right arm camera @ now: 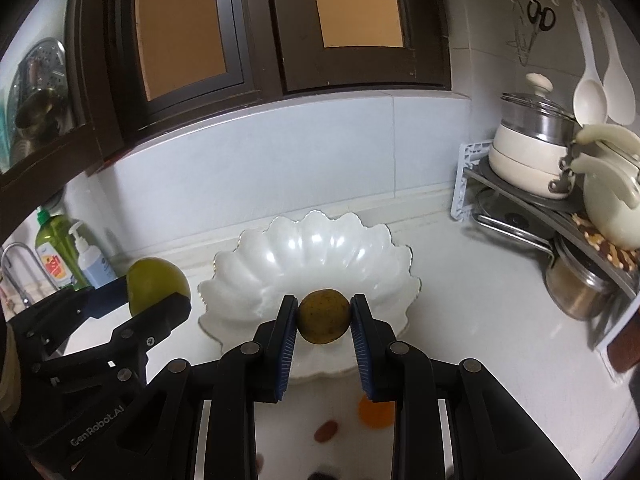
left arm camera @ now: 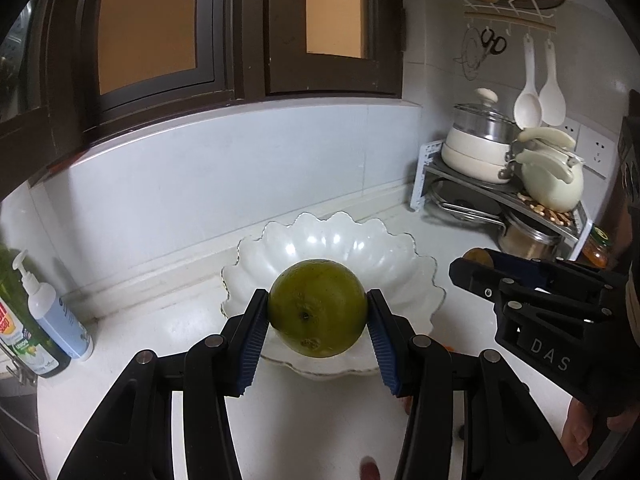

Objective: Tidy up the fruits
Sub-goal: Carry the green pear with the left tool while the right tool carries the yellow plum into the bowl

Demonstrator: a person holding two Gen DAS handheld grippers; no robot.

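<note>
The left gripper (left arm camera: 318,312) is clamped on a big green citrus fruit (left arm camera: 318,307), its pads pressed to both sides, held over the near rim of the white scalloped bowl (left arm camera: 360,240). At about three o'clock from it, the right gripper (right arm camera: 324,316) pinches a small yellowish-brown fruit (right arm camera: 324,316) above the bowl's front edge. An orange fruit (right arm camera: 375,412) lies on the white counter (right arm camera: 480,320) below.
</note>
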